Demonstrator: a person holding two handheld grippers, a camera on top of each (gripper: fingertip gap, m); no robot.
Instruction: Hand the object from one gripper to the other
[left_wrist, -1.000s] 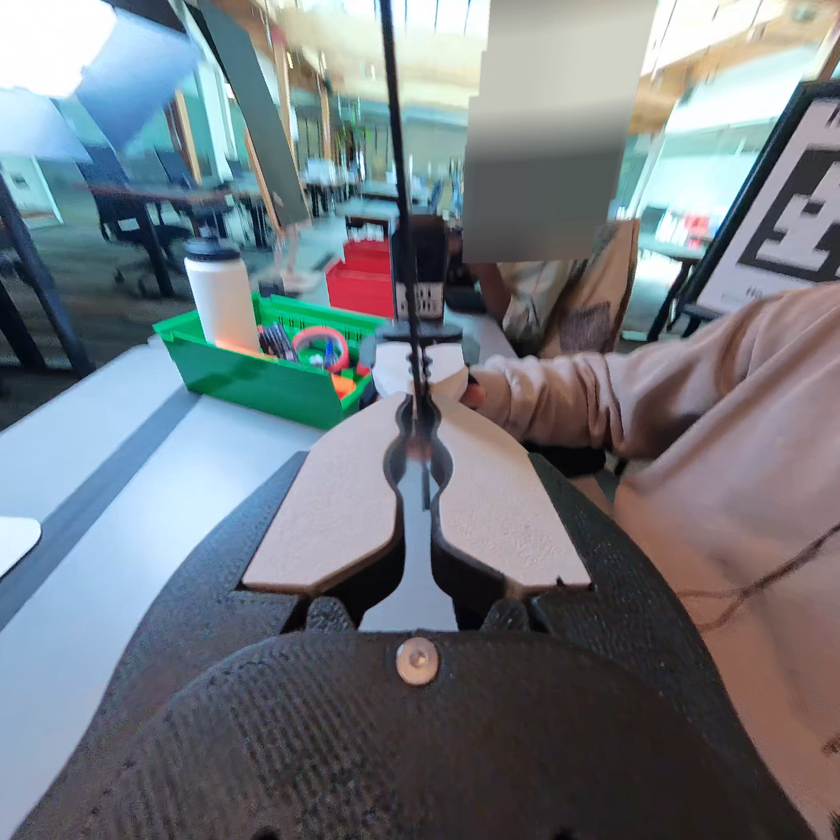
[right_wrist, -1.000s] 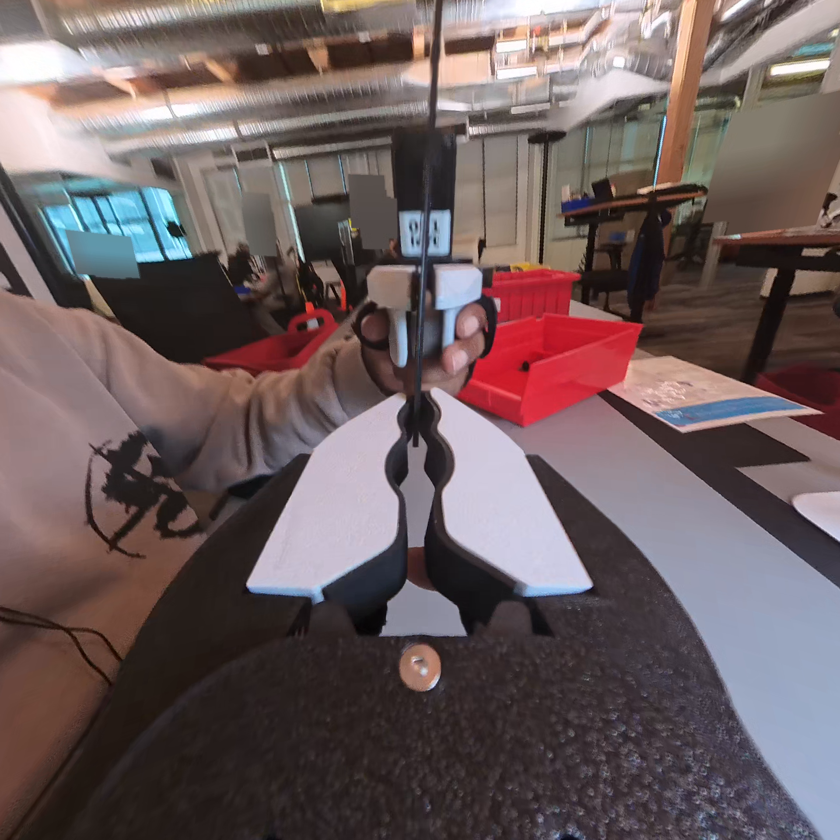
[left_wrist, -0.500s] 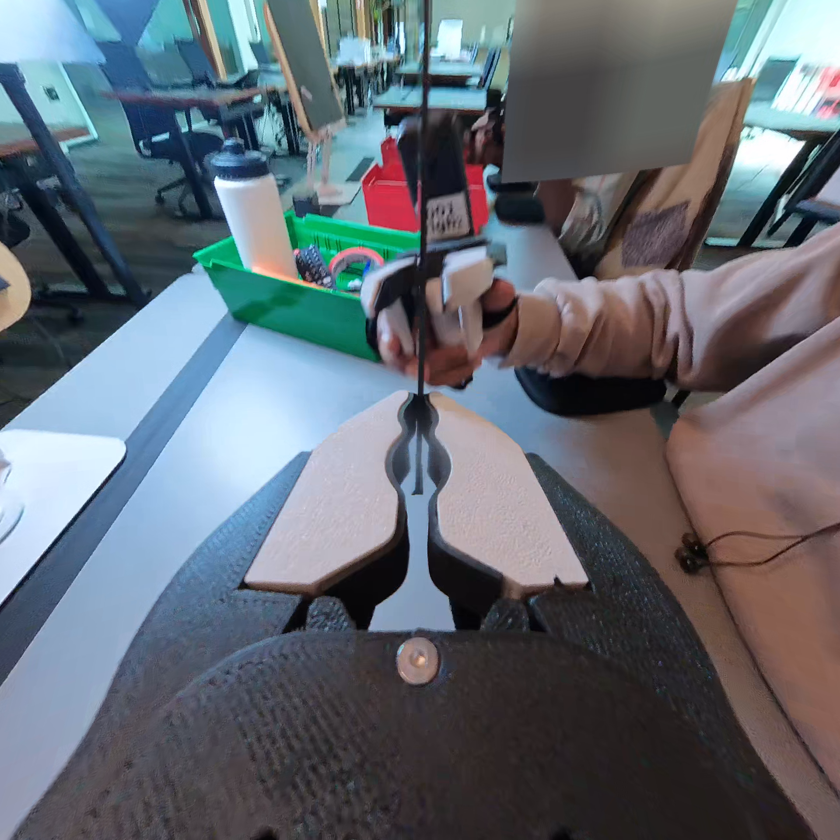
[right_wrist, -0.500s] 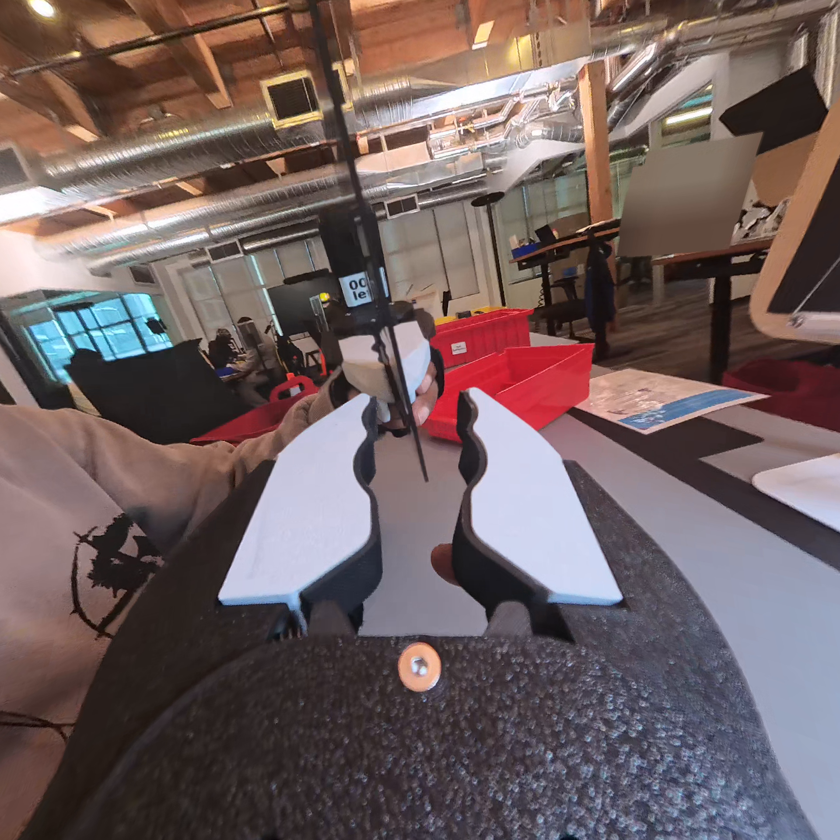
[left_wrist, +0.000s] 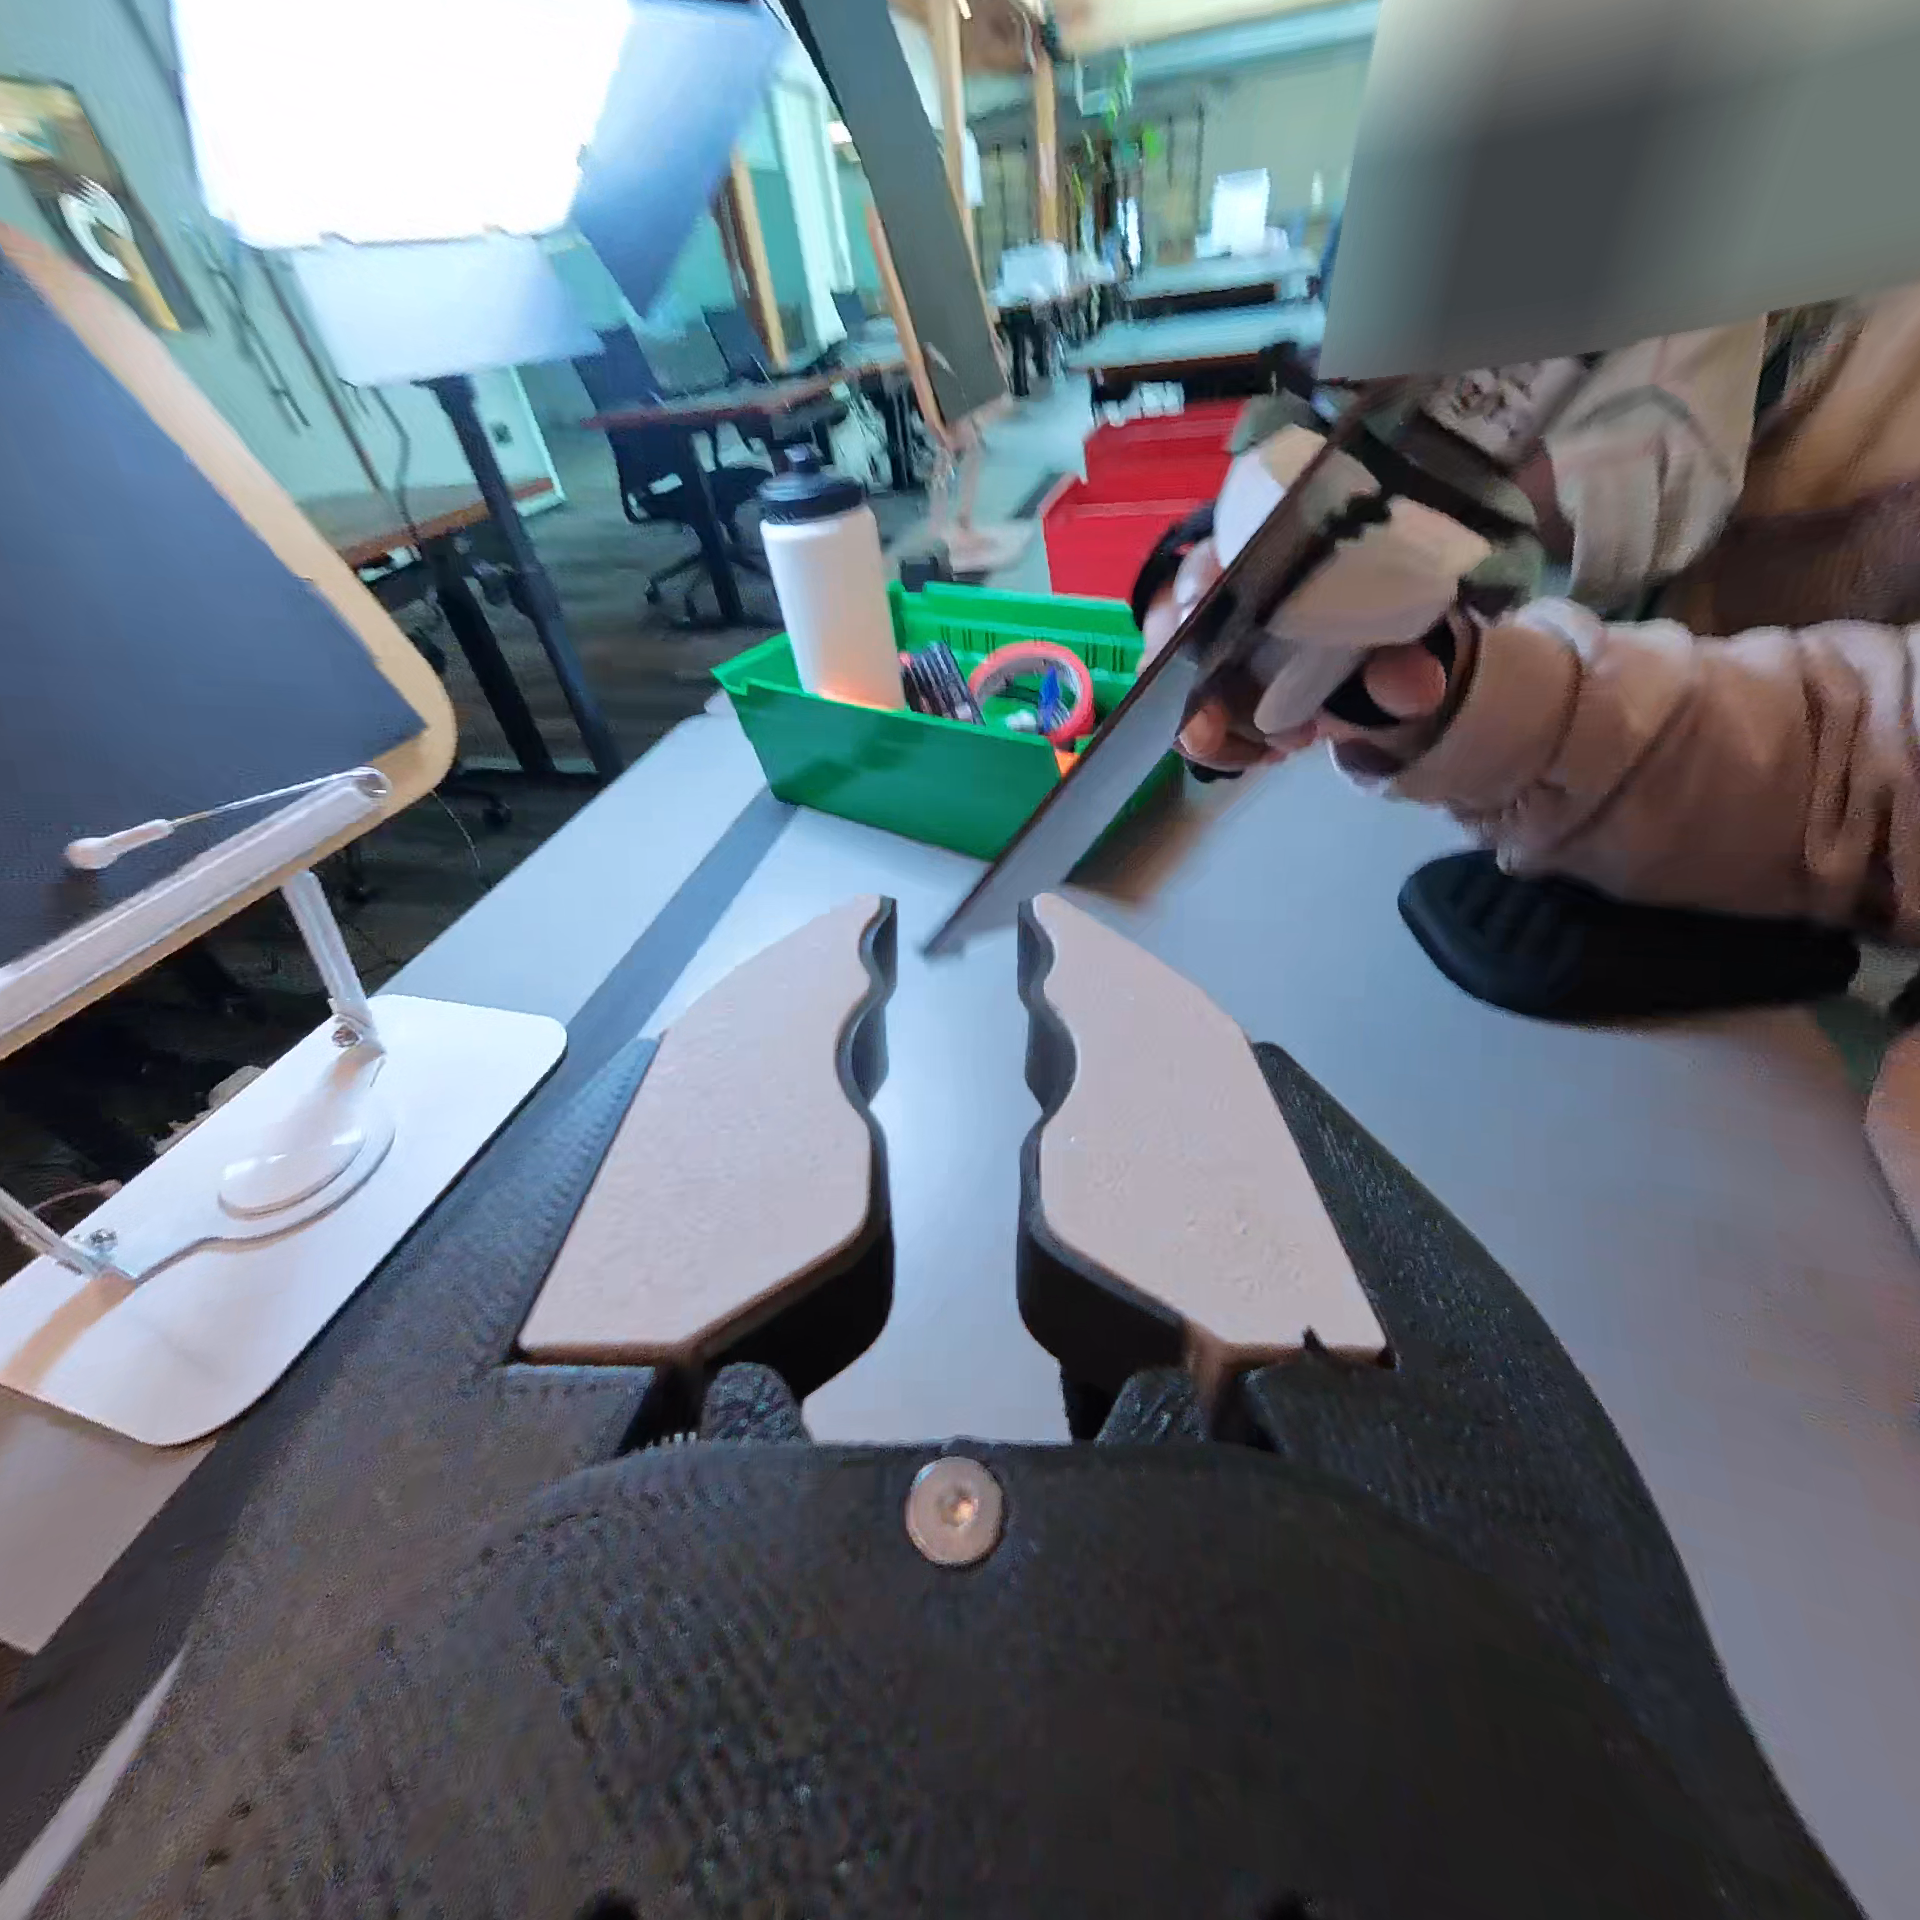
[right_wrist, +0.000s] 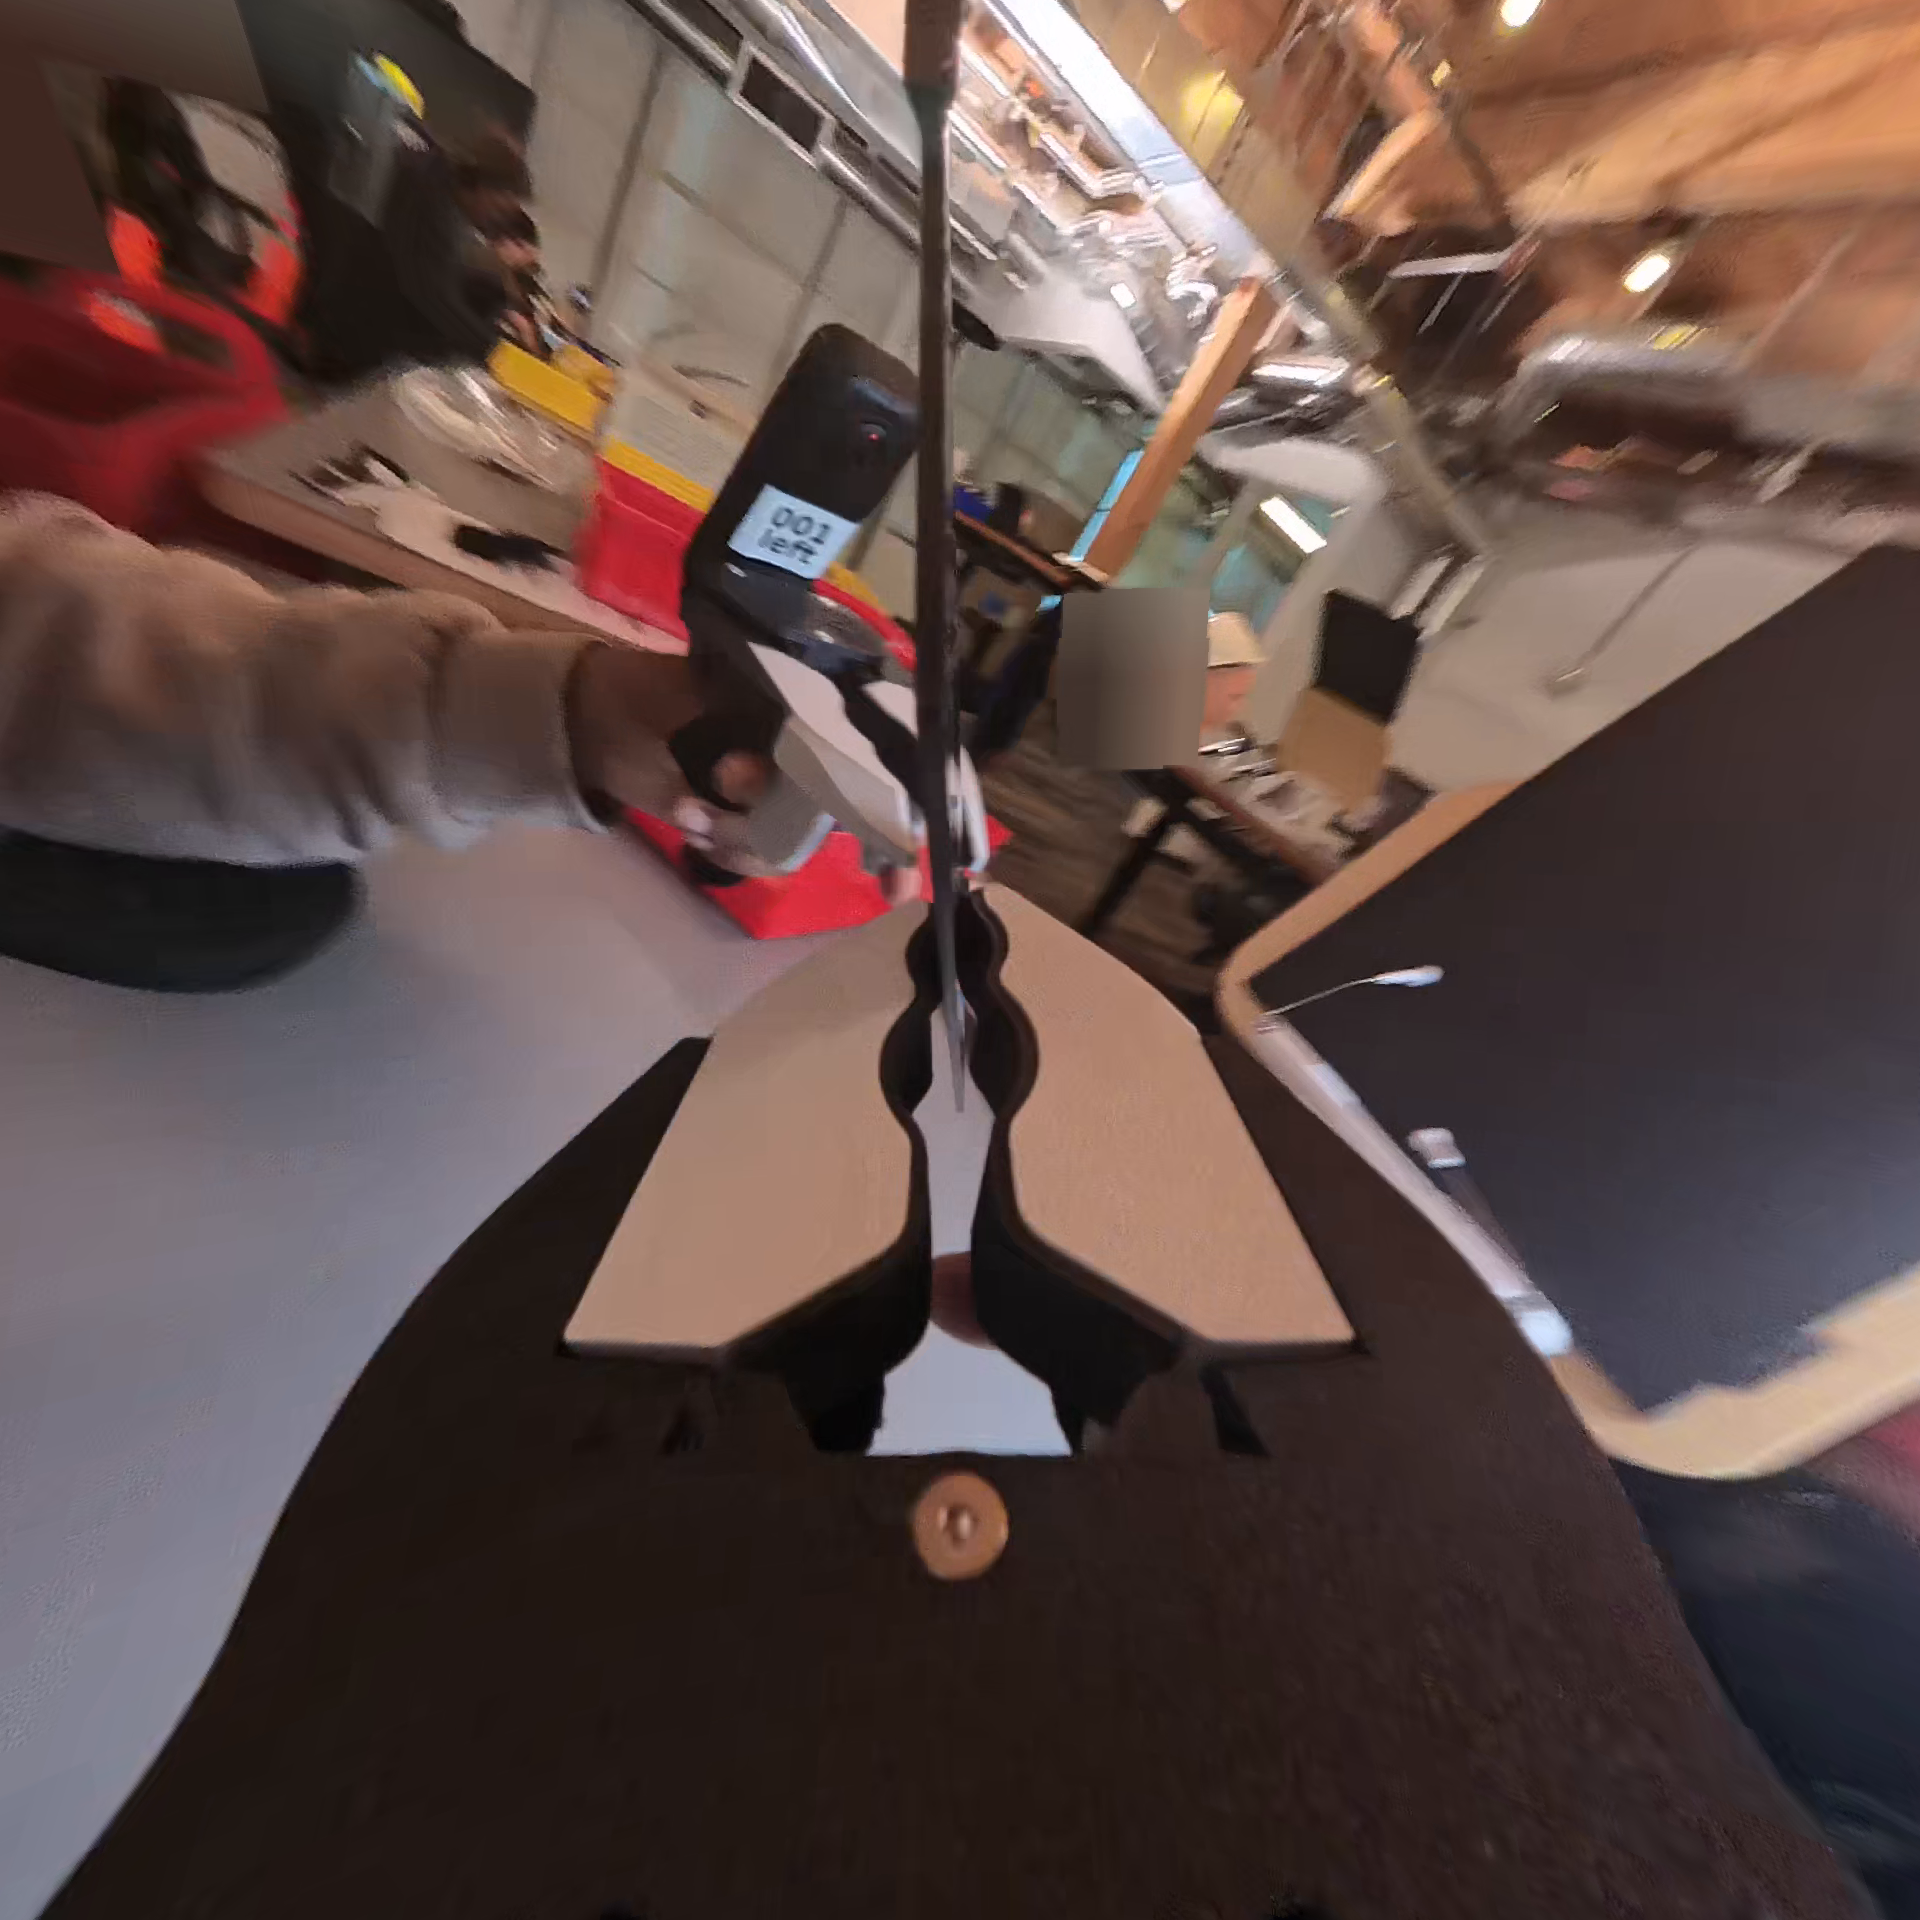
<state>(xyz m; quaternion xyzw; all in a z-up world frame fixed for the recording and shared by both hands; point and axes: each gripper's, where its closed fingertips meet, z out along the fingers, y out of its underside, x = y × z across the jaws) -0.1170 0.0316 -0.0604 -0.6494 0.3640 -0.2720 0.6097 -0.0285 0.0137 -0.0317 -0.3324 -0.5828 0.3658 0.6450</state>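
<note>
The object is a thin dark flat strip (left_wrist: 1101, 769). In the left wrist view it slants from the far right gripper (left_wrist: 1340, 530) down to just ahead of my left gripper (left_wrist: 956, 914), which is open, its fingers apart and empty. In the right wrist view my right gripper (right_wrist: 956, 914) is shut on the strip (right_wrist: 940, 520), which rises edge-on out of the frame's top. The left gripper (right_wrist: 935, 836), held by a hand, sits just beyond it, right by the strip. Both are above the grey table (left_wrist: 1455, 1143).
A green bin (left_wrist: 894, 769) with a white bottle (left_wrist: 831, 613) and a tape roll stands ahead, red bins (left_wrist: 1122, 509) behind it. A white stand base (left_wrist: 208, 1299) carries a black board (left_wrist: 156, 623) at the left. A black pad (left_wrist: 1621, 945) lies to the right. The left gripper's tips are roughly 10 cm from the right gripper's.
One second ago both grippers gripped the strip. Half a second ago the right was open and the left held it. Now the right is shut on it, the left has opened and the strip slants.
</note>
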